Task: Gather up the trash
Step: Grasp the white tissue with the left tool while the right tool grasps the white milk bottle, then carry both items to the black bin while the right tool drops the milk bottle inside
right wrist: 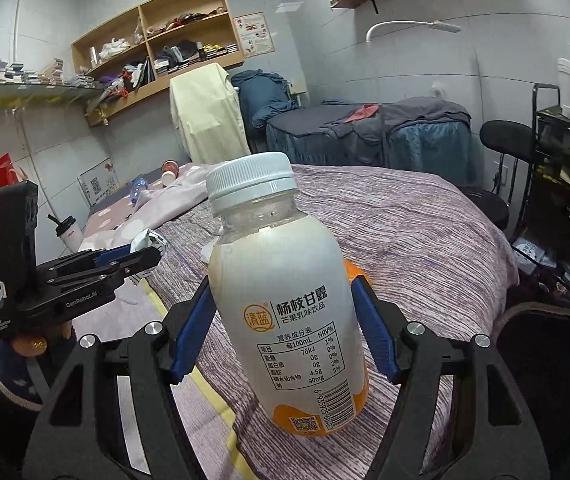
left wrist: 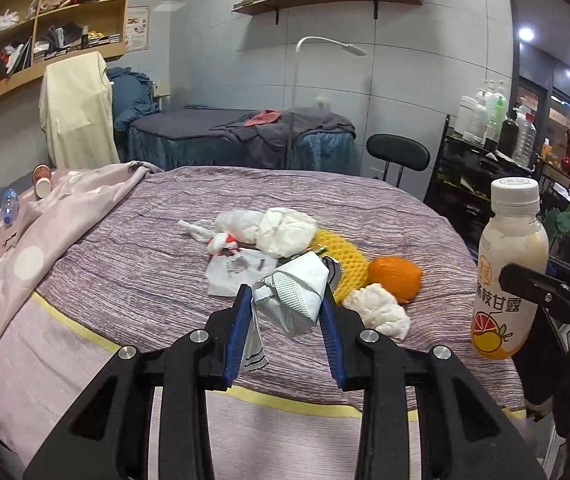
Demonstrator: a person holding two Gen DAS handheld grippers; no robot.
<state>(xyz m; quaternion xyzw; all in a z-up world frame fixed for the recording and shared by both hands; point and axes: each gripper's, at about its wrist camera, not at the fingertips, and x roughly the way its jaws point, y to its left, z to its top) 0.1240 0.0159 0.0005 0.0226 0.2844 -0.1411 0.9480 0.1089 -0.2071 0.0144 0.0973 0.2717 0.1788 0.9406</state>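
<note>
My left gripper point(left wrist: 287, 300) is shut on a crumpled silver-white wrapper point(left wrist: 293, 292) and holds it above the bed. Beyond it lies a trash pile: white plastic bags point(left wrist: 245, 228), a crumpled tissue point(left wrist: 379, 310), a yellow foam fruit net point(left wrist: 343, 262) and an orange point(left wrist: 395, 278). My right gripper point(right wrist: 285, 292) is shut on a drink bottle point(right wrist: 285, 292) with a white cap, its blue pads against both sides; the bottle also shows in the left wrist view point(left wrist: 507, 272). The left gripper shows at the left of the right wrist view point(right wrist: 125, 264).
The purple striped bed cover point(left wrist: 165, 280) has a yellow line near its edge. A pink spotted quilt point(left wrist: 25, 256), a paper cup point(left wrist: 43, 180) and a blue bottle point(left wrist: 9, 206) lie at the far left. A black stool point(left wrist: 397, 154) and a cluttered rack point(left wrist: 485, 152) stand to the right.
</note>
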